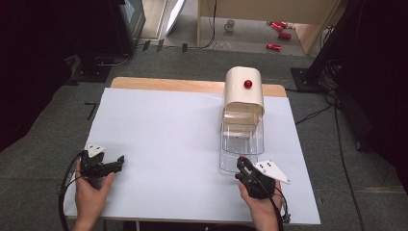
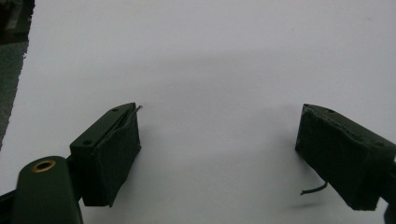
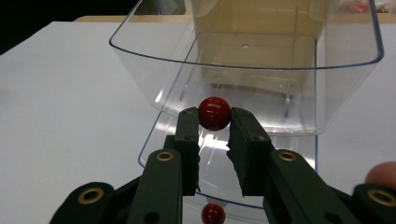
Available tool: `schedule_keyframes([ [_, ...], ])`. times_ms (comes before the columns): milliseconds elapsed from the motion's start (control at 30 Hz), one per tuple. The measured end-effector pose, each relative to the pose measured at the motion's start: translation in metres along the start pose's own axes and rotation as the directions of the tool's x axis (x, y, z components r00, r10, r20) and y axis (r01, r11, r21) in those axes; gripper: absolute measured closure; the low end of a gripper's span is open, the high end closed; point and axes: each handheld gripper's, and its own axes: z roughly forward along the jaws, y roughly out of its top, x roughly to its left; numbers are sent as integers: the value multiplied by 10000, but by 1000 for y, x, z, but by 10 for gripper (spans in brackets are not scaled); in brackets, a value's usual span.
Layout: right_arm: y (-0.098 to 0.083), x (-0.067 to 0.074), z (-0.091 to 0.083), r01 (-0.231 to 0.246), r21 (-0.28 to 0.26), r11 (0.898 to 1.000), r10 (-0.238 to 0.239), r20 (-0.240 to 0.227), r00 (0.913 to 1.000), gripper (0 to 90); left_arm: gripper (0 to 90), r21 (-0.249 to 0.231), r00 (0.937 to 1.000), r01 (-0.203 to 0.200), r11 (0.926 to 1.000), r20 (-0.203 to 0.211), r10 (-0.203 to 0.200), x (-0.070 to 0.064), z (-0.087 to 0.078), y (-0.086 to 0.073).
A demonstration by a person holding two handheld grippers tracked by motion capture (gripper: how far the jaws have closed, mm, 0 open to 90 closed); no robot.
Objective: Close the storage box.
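Gripping a red knob [image 3: 214, 113], the right gripper [image 3: 214, 122] has both pads clamped on the ball; it's the handle of a clear plastic drawer [image 3: 243, 51] pulled out of a cream, round-topped cabinet [image 1: 244, 91] at the far right of the white table [image 1: 168, 139]. Second clear drawer sits just below, its own red knob [image 3: 213, 214] showing low between the jaws. Left gripper [image 2: 217, 149] sits well apart at the near left corner, jaws spread wide over bare table, holding nothing.
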Motion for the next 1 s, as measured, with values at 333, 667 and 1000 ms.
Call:
schedule_keyframes([
  [333, 16, -3, 7, -8, -176, 9998, 10, 95, 10000, 749, 137, 4, 10000, -9, 10000, -3, 9, 0, 0, 0],
  [667, 31, -6, 19, 53, -201, 9998, -49, 203, 9998, 749, 138, 0, 10000, -8, 10000, -8, 8, 0, 0, 0],
  [1000, 41, -10, 30, 39, -190, 9998, -34, 258, 9997, 749, 137, -5, 10000, -3, 10000, -7, 3, 0, 0, 0],
])
